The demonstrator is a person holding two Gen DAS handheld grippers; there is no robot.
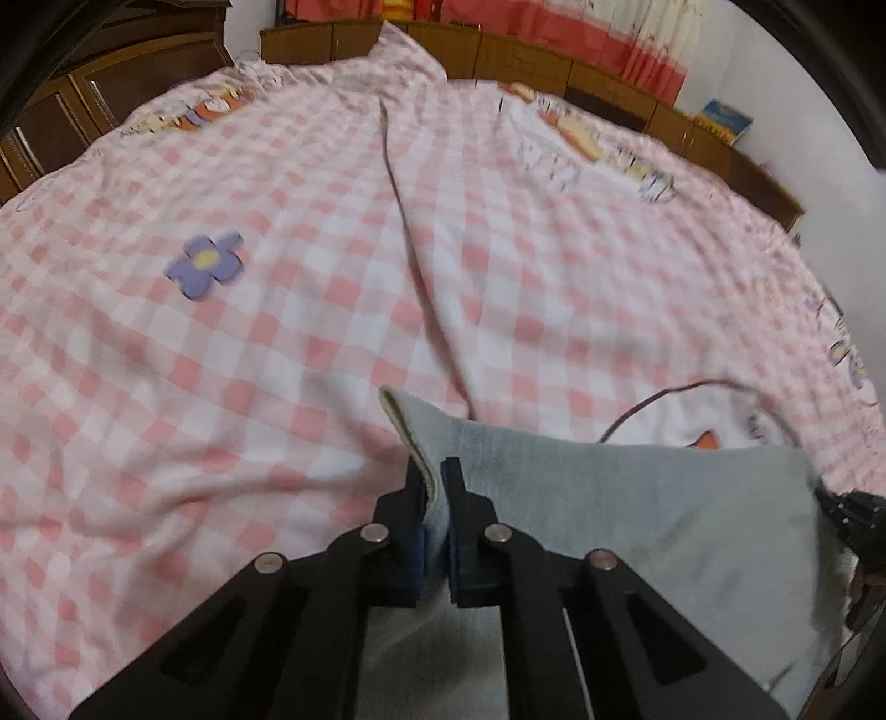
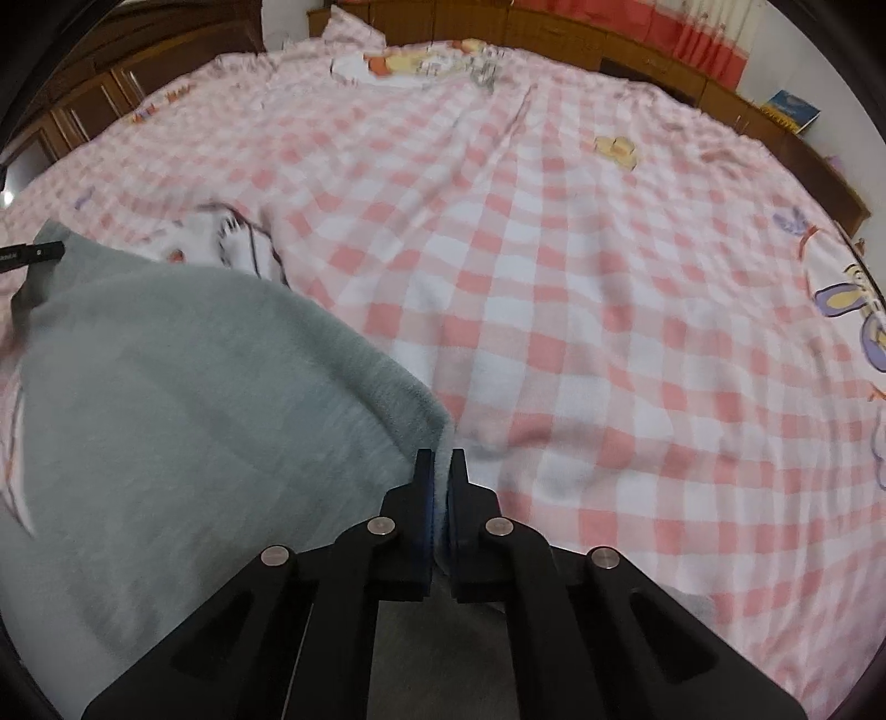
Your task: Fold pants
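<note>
We find the left tool (image 1: 434,476) closed tight on the pants (image 1: 637,498), gripping a hemmed edge with a pale lining showing. The pants are grey-blue, soft and fleecy, lifted over the near side of the bed (image 1: 221,360) and stretched between both tools. The right tool (image 2: 441,471) is likewise pinched shut on the pants (image 2: 194,415) at the cloth's edge. Beyond the cloth we note wide open checked bedding, wrinkled, bounded by a wooden headboard (image 1: 526,52) at the far side.
</note>
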